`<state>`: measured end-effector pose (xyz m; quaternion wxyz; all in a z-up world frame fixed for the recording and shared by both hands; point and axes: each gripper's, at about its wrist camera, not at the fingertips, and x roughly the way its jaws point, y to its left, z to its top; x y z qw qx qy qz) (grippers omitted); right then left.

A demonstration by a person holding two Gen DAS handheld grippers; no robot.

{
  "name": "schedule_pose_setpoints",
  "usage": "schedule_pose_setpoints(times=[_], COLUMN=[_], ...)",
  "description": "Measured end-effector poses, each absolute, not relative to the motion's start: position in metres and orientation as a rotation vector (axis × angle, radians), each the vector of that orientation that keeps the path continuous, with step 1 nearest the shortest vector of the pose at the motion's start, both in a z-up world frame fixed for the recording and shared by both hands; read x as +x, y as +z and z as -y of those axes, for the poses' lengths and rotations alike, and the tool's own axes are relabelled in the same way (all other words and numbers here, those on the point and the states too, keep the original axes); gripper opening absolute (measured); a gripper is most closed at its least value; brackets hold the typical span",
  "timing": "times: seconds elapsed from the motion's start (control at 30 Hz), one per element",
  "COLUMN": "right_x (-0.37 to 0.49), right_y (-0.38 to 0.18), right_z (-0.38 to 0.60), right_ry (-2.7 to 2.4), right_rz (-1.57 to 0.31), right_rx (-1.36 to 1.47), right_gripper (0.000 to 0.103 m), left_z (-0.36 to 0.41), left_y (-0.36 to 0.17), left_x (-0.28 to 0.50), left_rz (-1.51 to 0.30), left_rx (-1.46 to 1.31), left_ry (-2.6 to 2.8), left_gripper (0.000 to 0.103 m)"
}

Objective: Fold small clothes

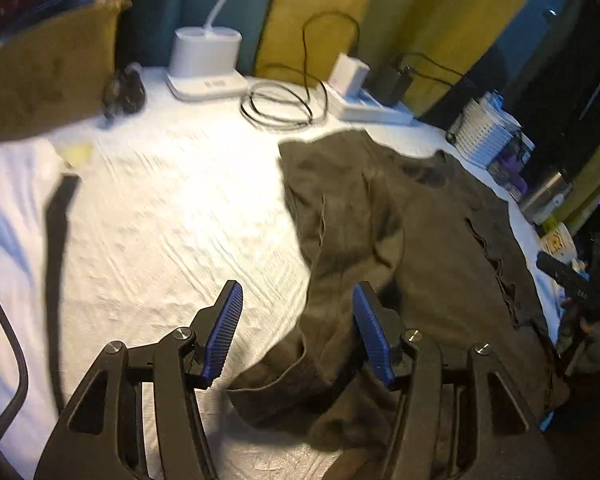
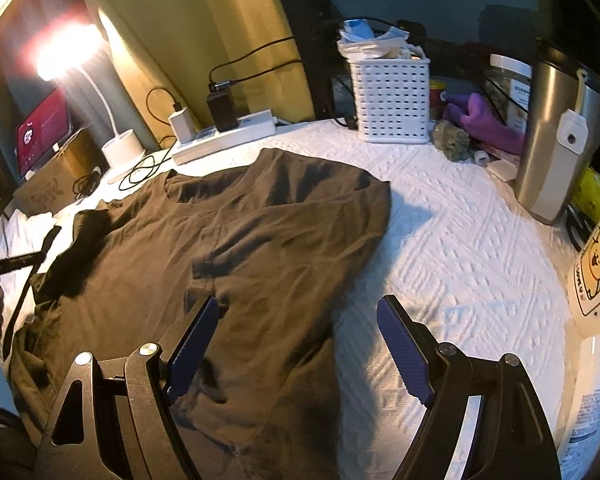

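Note:
A dark olive-brown T-shirt lies spread on the white textured cloth, collar toward the far side. In the left wrist view the T-shirt is rumpled and bunched at its left edge. My left gripper is open and empty, above the shirt's bunched near-left edge. My right gripper is open and empty, hovering over the shirt's right hem edge, its left finger over the fabric and its right finger over the bare cloth.
At the back stand a white lamp base, a power strip with chargers and coiled cables, a white basket, a steel tumbler and a brown box. A black strap lies at left.

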<state>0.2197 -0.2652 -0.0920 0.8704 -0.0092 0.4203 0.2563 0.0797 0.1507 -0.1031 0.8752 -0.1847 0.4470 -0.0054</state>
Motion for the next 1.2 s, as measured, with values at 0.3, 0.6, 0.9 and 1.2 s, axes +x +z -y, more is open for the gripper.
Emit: schedule_pose_setpoints(times=[0.3,0.6,0.9,1.2], right_x=[0.216,0.217,0.218,0.219], right_y=[-0.087,-0.087,-0.092,-0.097], right_z=[0.254,0.267,0.274,0.288], right_ry=[0.536,0.506,0.523,0.509], right_rz=[-0.88,-0.883,-0.882,-0.884], right_rx=[-0.036,-0.011,0.013,0.018], right_gripper=[0.083,0.083,0.083,0.083], left_z=[-0.13,-0.113,-0.093,-0.111], left_y=[-0.113,-0.098,-0.077,-0.104], left_x=[0.119,0.13,0.136,0.139], left_rz=[-0.917,-0.932,-0.9,-0.988], left_rx=[-0.271,-0.098,0.02,-0.051], left_ry=[-0.1,-0.048,-0.016,0.037], left_gripper=[0.05,0.008,0.006,0.019])
